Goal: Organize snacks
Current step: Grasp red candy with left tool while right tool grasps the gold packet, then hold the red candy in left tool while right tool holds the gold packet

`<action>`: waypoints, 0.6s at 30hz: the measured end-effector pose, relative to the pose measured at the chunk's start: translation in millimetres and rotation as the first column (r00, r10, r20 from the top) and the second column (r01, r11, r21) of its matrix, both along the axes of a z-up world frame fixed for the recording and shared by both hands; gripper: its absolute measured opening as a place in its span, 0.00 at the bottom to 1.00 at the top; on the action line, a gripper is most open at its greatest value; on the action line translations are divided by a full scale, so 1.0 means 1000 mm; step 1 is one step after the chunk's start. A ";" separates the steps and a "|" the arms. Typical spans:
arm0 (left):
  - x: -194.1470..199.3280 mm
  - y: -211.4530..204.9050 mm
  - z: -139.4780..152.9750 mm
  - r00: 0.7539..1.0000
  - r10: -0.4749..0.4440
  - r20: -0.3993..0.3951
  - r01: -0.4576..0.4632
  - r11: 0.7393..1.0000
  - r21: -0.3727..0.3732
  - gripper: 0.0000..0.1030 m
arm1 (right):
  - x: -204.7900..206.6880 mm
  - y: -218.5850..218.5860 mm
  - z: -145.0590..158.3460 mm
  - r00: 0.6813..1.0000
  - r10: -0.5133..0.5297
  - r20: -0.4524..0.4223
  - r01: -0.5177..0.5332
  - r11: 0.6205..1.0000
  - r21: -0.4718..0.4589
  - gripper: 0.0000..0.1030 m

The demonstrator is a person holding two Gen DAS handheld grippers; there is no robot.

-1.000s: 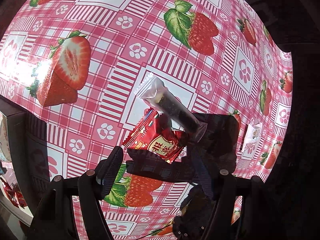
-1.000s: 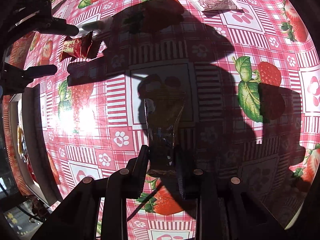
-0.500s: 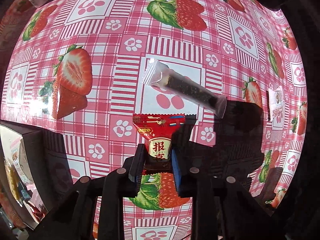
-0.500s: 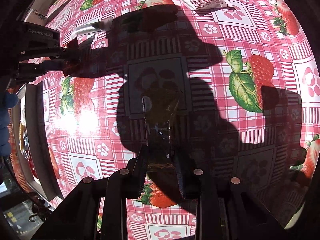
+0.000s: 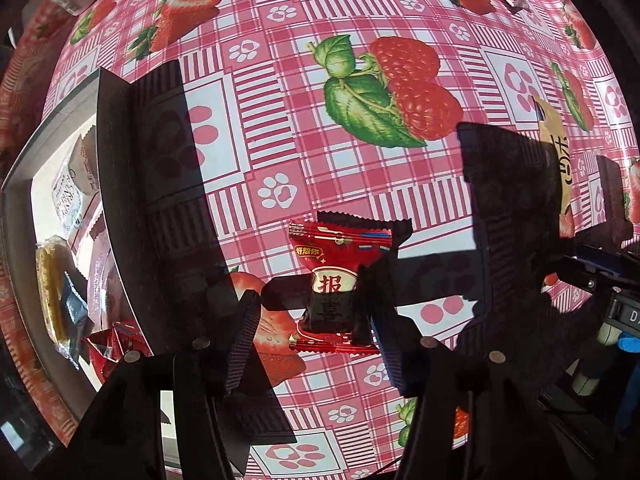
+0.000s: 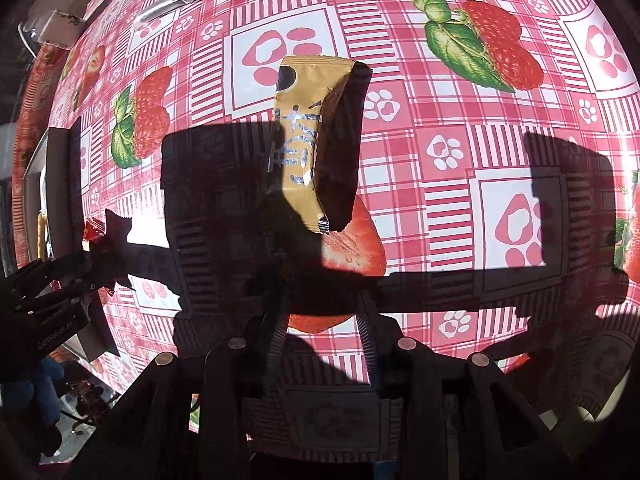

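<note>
While its jaws had just been opening, the left hand-held gripper (image 5: 312,320) stood parted around the red snack packet (image 5: 340,280), just right of the box (image 5: 24,200). The right hand-held gripper (image 6: 320,320), also just opened, had the gold snack bar (image 6: 304,140) ahead of its jaws, over the desk (image 6: 480,140).

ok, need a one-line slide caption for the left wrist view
Left gripper, jaws just opened, above a red snack packet on the strawberry tablecloth, with the snack box at left.
</note>
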State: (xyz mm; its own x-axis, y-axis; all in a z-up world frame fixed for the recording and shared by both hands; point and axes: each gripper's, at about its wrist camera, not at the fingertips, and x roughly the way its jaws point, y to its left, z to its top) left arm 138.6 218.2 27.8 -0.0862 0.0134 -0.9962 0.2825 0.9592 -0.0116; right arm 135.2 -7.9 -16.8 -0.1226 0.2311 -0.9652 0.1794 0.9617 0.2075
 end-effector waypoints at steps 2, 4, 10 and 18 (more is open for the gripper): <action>0.003 0.011 0.003 1.000 0.018 0.007 -0.018 1.000 -0.010 0.66 | -0.007 -0.016 0.002 0.998 -0.064 0.007 0.064 0.998 0.005 0.86; 0.011 0.018 0.006 0.999 0.030 0.013 -0.030 0.999 -0.015 0.69 | -0.005 -0.022 0.006 0.996 -0.093 0.011 0.093 0.996 0.006 0.86; 0.031 0.000 0.002 1.000 -0.019 0.008 0.019 1.000 0.002 0.70 | 0.044 -0.027 0.019 0.993 -0.102 0.066 0.105 0.994 -0.033 0.86; 0.021 -0.004 -0.006 1.000 -0.021 0.001 0.021 1.000 0.014 0.72 | 0.084 -0.015 0.018 0.999 -0.017 0.034 0.021 0.992 -0.121 0.47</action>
State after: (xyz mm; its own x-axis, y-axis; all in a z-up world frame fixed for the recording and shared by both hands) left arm 159.7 213.8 21.8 -0.0846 0.0295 -0.9960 0.3027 0.9531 0.0025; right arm 219.0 -23.4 0.9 -0.0872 0.1138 -0.9897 0.1932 0.9765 0.0952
